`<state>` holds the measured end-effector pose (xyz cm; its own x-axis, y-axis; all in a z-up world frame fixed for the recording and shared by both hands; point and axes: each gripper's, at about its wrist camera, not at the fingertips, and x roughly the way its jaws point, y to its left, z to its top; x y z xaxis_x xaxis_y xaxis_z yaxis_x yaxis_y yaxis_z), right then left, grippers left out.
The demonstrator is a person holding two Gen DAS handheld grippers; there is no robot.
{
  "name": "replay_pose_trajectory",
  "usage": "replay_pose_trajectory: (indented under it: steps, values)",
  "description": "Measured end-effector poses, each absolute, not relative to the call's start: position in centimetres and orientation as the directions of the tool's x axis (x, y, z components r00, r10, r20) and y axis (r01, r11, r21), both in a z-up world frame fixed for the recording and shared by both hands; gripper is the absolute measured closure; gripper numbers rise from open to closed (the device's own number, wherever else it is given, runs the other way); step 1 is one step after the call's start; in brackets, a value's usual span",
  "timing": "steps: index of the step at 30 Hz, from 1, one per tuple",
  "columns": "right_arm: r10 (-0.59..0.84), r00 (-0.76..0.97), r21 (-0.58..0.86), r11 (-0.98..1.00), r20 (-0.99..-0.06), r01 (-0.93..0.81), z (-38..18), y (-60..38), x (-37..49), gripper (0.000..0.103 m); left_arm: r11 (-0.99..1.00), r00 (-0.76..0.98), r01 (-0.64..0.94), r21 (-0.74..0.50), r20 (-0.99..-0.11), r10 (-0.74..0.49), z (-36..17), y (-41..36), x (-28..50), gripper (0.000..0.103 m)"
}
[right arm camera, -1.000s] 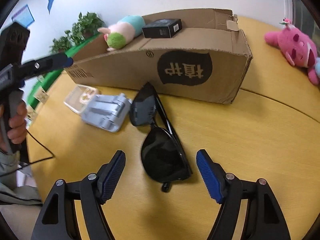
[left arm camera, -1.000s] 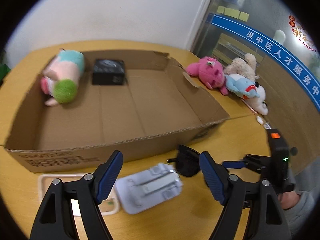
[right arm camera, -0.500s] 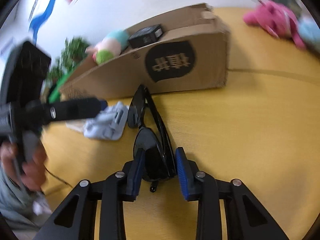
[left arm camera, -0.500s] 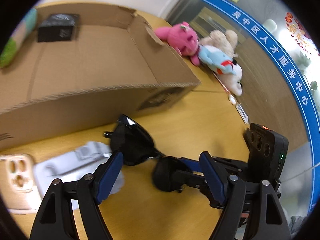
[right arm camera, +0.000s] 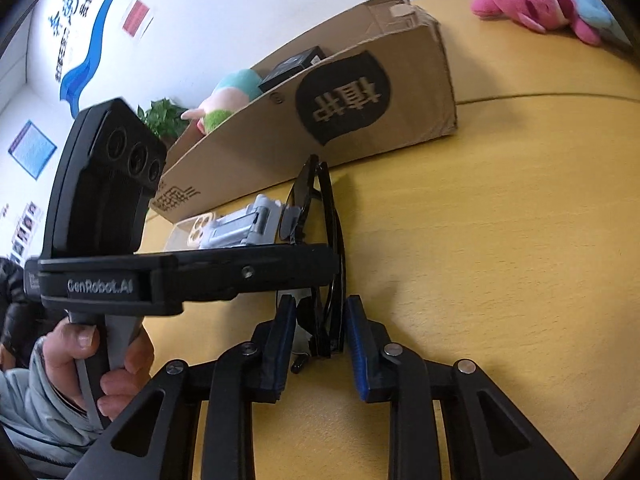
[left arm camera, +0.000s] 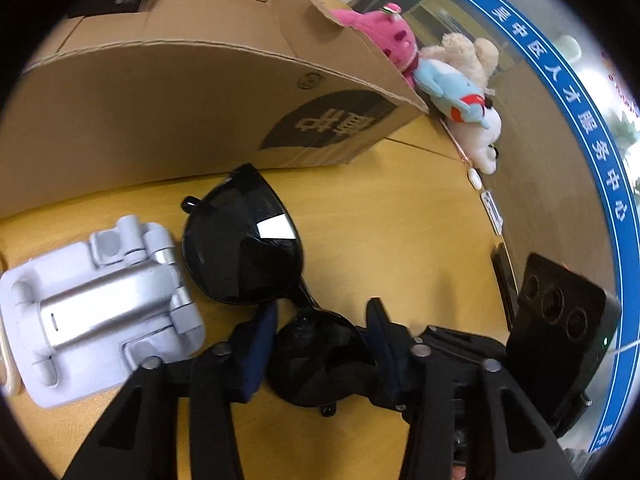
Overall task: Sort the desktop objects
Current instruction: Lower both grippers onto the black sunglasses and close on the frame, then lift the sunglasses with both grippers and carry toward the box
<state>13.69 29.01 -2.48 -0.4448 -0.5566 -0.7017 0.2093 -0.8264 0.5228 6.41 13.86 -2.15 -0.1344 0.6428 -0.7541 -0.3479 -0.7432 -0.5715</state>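
Black sunglasses (left arm camera: 244, 256) lie on the yellow table in front of the cardboard box (left arm camera: 168, 92). My left gripper (left arm camera: 320, 344) is shut on the near lens of the sunglasses. My right gripper (right arm camera: 320, 340) is also shut on the folded sunglasses (right arm camera: 326, 248) from the opposite side; its black body shows in the left wrist view (left arm camera: 560, 320). A grey folding phone stand (left arm camera: 100, 304) lies left of the sunglasses. In the box are a black case (right arm camera: 292, 66) and a pastel plush (right arm camera: 228, 96).
Pink (left arm camera: 380, 36), blue (left arm camera: 456, 92) and beige plush toys lie right of the box. A phone in a cream case (right arm camera: 192, 232) lies beside the stand (right arm camera: 244, 228). A dark phone (left arm camera: 504, 280) lies at the table's right edge.
My left gripper moved right and down onto the sunglasses and closed on the near lens. My right gripper closed on the sunglasses a second ago and still holds them.
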Motion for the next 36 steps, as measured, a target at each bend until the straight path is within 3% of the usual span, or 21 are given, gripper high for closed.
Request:
replay_pose_trajectory:
  steps: [5, 9, 22, 36]
  values:
    - [-0.549, -0.46, 0.512, -0.831, -0.697, 0.217, -1.9, 28.6, 14.0, 0.079, -0.736, -0.166, -0.354, -0.577, -0.736, 0.656, -1.0, 13.1, 6.6, 0.071]
    - [-0.557, -0.474, 0.508, -0.827, -0.682, 0.24, -1.1, 28.7, 14.6, 0.079, -0.717, -0.202, -0.369, -0.592, -0.701, 0.684, 0.8, 12.3, 6.8, 0.083]
    - [-0.57, -0.577, 0.477, -0.817, -0.584, 0.324, 5.6, 27.7, 15.2, 0.079, -0.696, -0.336, -0.47, -0.543, -0.62, 0.709, 8.7, 11.8, 7.0, 0.083]
    - [-0.561, -0.669, 0.388, -0.826, -0.488, 0.409, 14.0, 26.3, 6.2, 0.079, -0.687, -0.433, -0.562, -0.461, -0.544, 0.719, 17.0, 10.6, -2.5, 0.083]
